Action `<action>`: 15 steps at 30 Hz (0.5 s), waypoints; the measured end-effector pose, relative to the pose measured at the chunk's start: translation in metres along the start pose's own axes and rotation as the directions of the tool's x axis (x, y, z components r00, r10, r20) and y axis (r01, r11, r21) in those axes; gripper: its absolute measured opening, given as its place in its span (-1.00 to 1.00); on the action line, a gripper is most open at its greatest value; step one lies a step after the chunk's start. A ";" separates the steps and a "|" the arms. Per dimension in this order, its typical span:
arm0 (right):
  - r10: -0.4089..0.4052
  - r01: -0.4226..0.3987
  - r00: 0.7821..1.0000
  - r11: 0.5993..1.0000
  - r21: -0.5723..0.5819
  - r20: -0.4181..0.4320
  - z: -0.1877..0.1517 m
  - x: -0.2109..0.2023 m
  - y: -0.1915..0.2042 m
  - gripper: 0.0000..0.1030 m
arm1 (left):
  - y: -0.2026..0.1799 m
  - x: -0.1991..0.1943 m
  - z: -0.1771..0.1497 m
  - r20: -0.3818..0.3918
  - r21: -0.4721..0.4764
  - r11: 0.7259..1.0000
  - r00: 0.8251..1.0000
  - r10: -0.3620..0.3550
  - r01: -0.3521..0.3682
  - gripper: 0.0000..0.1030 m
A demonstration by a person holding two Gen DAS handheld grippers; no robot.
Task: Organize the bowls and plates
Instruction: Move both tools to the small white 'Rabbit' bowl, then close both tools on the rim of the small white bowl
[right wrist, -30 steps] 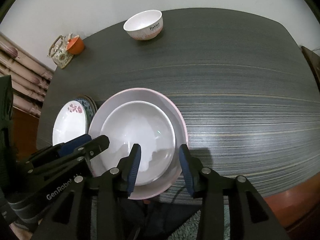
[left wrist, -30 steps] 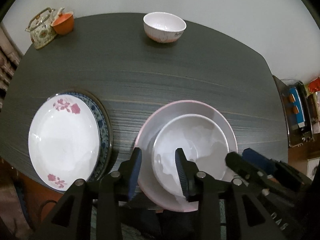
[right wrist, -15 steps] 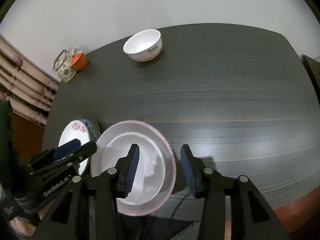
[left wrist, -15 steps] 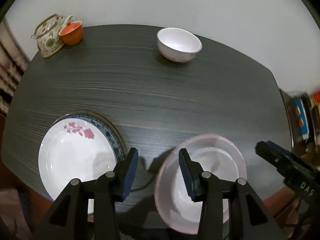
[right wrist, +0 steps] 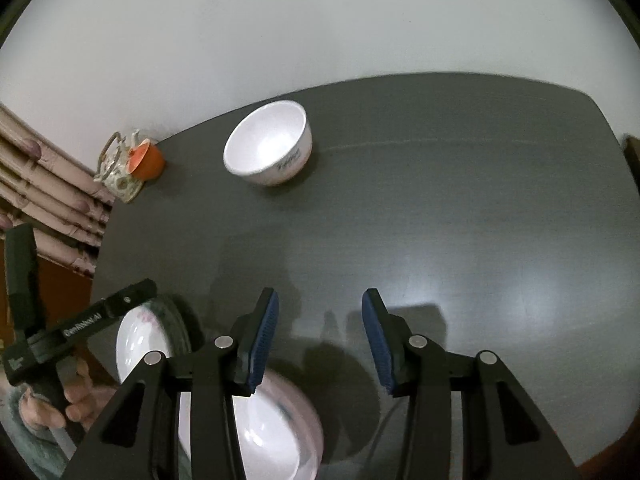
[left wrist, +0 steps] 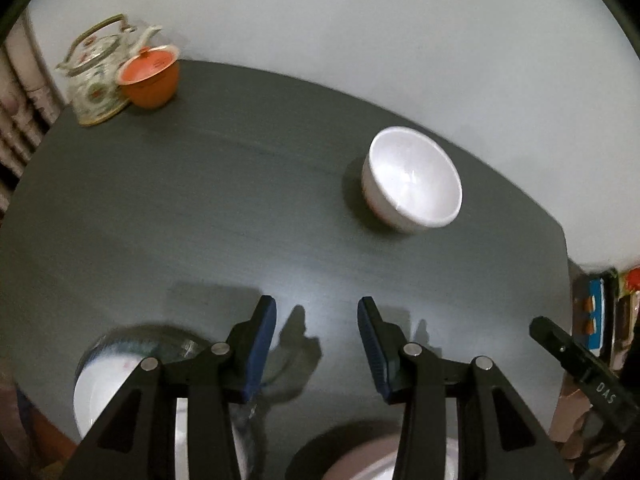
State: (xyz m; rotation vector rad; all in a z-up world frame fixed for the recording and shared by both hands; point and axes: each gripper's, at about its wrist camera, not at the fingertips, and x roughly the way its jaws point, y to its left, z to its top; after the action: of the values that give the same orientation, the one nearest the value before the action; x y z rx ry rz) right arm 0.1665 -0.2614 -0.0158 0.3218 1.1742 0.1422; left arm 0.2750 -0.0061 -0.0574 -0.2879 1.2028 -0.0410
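Observation:
A white bowl (left wrist: pixel 412 180) stands alone on the far part of the dark table (left wrist: pixel 200 208); it also shows in the right wrist view (right wrist: pixel 270 144). My left gripper (left wrist: pixel 316 344) is open and empty above the table. My right gripper (right wrist: pixel 320 336) is open and empty too. A white floral plate (right wrist: pixel 138 344) lies on a blue-rimmed plate at the near left (left wrist: pixel 108 380). A pink plate with a white bowl in it (right wrist: pixel 276 428) sits at the near edge, partly hidden by my right gripper's left finger.
A patterned teapot (left wrist: pixel 96 76) and an orange cup (left wrist: pixel 150 76) stand at the far left corner. A wall runs behind the table. Curtains (right wrist: pixel 48 200) hang at the left. The other gripper's body (left wrist: pixel 584 372) shows at the right edge.
Both grippers have risen and tilted towards the far side of the table. The pink plate and nested bowl have slid to the bottom of the views; the far bowl looks closer.

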 end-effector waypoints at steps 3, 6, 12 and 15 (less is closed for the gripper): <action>0.015 -0.015 1.000 1.000 0.006 0.003 0.027 0.013 -0.001 -0.19 | -0.005 0.016 0.028 -0.005 -0.017 0.999 0.999 -0.041 0.041 -0.16; 0.032 -0.032 0.999 0.999 0.015 0.003 0.052 0.029 -0.003 -0.19 | -0.008 0.031 0.044 -0.016 -0.047 0.996 0.997 -0.071 0.070 -0.16; 0.064 -0.063 0.998 0.997 0.050 -0.029 0.096 0.068 -0.001 -0.19 | -0.014 0.066 0.077 -0.061 -0.098 0.988 0.990 -0.128 0.122 -0.16; 0.069 -0.066 0.997 0.996 0.067 -0.044 0.109 0.087 0.002 -0.19 | -0.017 0.080 0.085 -0.074 -0.116 0.984 0.987 -0.144 0.135 -0.16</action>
State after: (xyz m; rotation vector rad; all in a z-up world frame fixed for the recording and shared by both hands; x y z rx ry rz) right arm 0.3001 -0.2544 -0.0542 0.4178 1.2163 0.1714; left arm 0.3851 -0.0202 -0.0984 -0.4709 1.2676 -0.1092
